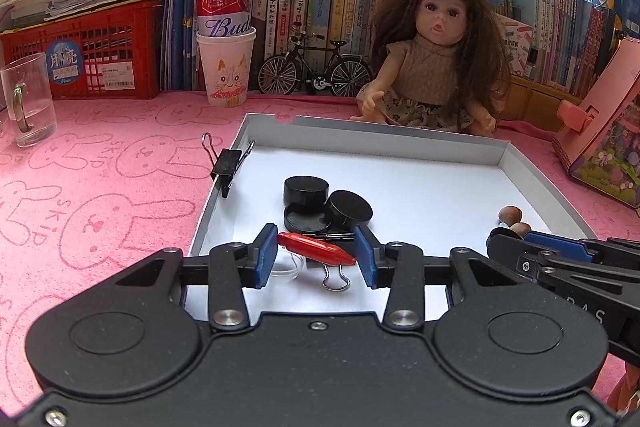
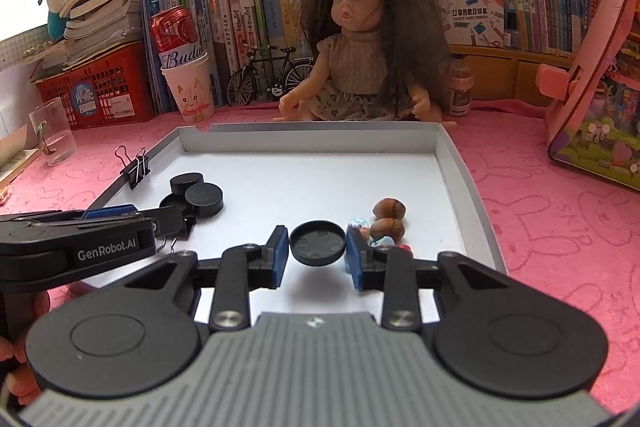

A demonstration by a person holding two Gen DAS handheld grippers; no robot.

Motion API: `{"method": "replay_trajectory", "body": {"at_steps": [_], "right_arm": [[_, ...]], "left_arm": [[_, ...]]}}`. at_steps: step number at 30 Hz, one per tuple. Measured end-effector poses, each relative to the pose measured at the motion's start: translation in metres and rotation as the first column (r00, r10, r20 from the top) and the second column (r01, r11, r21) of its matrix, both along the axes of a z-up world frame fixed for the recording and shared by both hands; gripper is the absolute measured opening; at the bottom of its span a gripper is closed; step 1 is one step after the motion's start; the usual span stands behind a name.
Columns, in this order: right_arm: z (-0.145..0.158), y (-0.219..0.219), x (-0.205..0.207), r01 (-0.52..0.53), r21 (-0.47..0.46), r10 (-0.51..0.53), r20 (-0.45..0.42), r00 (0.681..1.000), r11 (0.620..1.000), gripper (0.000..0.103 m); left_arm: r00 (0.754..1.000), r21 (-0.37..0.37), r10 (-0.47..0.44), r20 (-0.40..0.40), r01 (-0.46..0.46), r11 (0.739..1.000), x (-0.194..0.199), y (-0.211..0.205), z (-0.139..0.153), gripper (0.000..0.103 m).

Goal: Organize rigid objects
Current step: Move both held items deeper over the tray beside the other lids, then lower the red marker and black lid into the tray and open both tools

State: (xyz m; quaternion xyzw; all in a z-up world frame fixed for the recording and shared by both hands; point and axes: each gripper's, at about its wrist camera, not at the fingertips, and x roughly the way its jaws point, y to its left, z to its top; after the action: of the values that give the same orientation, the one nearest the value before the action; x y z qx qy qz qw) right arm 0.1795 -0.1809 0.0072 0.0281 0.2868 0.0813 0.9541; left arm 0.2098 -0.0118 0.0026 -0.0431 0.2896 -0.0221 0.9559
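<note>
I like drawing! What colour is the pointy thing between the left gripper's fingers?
The pointy thing is bright red, seen best in the left wrist view.

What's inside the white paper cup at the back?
A red beer can stands in the white paper cup, its upper part showing above the rim. Its lower part and anything beneath are hidden.

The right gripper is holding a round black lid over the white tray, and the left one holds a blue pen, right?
Not quite: the left gripper holds a red pen, not blue, as the left wrist view shows. The right gripper does hold the round black lid over the white tray.
</note>
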Motion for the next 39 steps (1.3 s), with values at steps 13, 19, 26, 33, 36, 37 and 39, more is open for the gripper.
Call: {"method": "replay_trajectory", "body": {"at_steps": [13, 19, 26, 33, 36, 37, 39], "right_arm": [[-0.003, 0.001, 0.012, 0.020, 0.006, -0.020, -0.005, 1.000, 1.000, 0.036], [-0.002, 0.005, 0.022, 0.019, -0.010, -0.019, 0.007, 1.000, 1.000, 0.036], [-0.003, 0.008, 0.028, 0.022, -0.024, -0.022, 0.013, 1.000, 0.999, 0.036], [-0.005, 0.010, 0.033, 0.022, -0.027, -0.022, 0.007, 1.000, 0.999, 0.036], [-0.006, 0.011, 0.033, 0.022, -0.029, -0.022, 0.006, 1.000, 0.999, 0.036], [-0.006, 0.011, 0.033, 0.021, -0.029, -0.021, 0.005, 1.000, 0.999, 0.036], [-0.006, 0.012, 0.033, 0.020, -0.031, -0.020, 0.004, 1.000, 0.999, 0.036]], "left_arm": [[1.000, 0.025, 0.002, 0.000, -0.002, 1.000, 0.017, -0.004, -0.002, 0.040], [1.000, 0.037, 0.009, -0.003, -0.009, 0.999, 0.029, -0.005, -0.003, 0.040], [1.000, 0.043, 0.019, -0.006, -0.019, 0.999, 0.039, -0.003, -0.004, 0.040], [1.000, 0.047, 0.021, -0.006, -0.021, 0.999, 0.042, -0.003, -0.005, 0.040], [1.000, 0.046, 0.019, -0.006, -0.019, 0.999, 0.042, -0.003, -0.005, 0.040], [1.000, 0.046, 0.018, -0.006, -0.018, 0.999, 0.042, -0.003, -0.005, 0.040], [1.000, 0.046, 0.018, -0.006, -0.018, 0.999, 0.042, -0.003, -0.005, 0.040]]}}
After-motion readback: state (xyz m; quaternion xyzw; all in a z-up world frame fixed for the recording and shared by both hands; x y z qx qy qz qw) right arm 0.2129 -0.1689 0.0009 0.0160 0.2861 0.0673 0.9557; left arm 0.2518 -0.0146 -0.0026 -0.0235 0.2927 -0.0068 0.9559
